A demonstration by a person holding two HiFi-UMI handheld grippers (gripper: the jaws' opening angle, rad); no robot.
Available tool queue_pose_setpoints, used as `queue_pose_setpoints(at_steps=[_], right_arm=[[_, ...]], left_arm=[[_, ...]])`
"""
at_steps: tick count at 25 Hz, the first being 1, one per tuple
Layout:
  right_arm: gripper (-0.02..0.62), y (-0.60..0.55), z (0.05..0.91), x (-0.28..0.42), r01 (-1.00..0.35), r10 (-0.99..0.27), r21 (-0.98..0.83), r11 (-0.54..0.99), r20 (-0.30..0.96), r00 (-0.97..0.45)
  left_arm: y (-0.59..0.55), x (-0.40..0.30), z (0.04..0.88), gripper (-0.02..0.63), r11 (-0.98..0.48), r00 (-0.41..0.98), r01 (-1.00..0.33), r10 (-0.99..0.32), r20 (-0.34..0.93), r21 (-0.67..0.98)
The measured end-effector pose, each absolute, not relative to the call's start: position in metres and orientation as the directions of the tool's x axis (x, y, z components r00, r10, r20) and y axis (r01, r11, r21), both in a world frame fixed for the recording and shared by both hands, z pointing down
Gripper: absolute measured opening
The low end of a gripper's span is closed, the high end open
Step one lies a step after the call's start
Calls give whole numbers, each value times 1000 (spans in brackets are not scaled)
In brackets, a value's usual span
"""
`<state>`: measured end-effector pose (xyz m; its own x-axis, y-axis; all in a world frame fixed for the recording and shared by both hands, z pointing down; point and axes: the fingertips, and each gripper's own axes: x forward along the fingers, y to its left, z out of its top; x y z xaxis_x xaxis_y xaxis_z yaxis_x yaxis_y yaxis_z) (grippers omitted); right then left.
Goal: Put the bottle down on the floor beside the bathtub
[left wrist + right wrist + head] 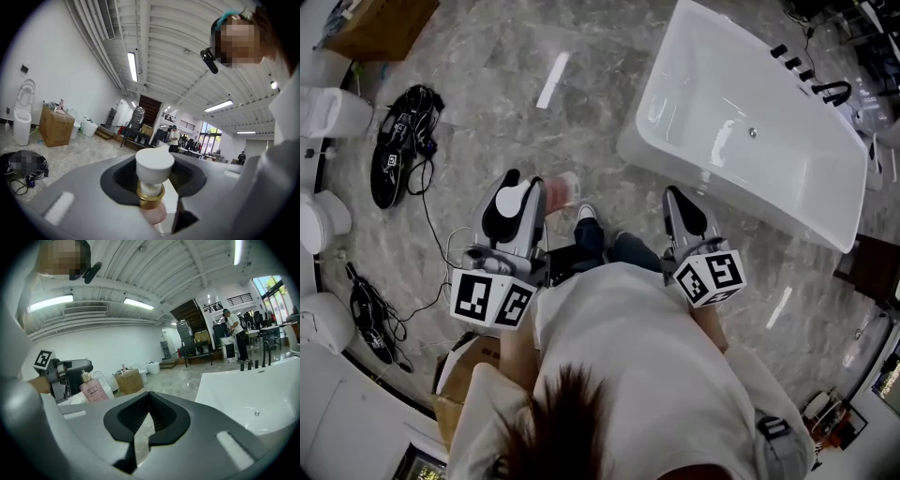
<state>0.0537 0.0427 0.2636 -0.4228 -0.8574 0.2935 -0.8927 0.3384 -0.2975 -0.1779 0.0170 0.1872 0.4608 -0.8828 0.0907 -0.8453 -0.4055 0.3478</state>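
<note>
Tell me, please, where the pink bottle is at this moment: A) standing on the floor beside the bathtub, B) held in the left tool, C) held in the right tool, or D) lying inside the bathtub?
B: the left gripper view shows the bottle gripped between the jaws of the left tool, while the right tool has nothing between its jaws.

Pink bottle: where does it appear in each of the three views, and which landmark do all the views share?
Head view: the pink bottle is left of centre, above the floor.
Left gripper view: bottom centre, its white cap towards the camera.
Right gripper view: at the left side, gold collar on top.
Shared landmark: the cardboard box.
</note>
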Motion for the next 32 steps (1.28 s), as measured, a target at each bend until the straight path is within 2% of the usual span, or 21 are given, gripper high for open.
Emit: queue_pose_setpoints(at_steps=[12,32], right_arm=[[-2,22,269,56,-907,-867,-295,299,312,-387],[-2,-76,259,88,-848,-820,-317,424,263,-508]], left_arm=[[2,-190,196,199,-391,453,-853,-884,118,346],[-63,-162,180,199,-272,316,-907,-944,91,321]])
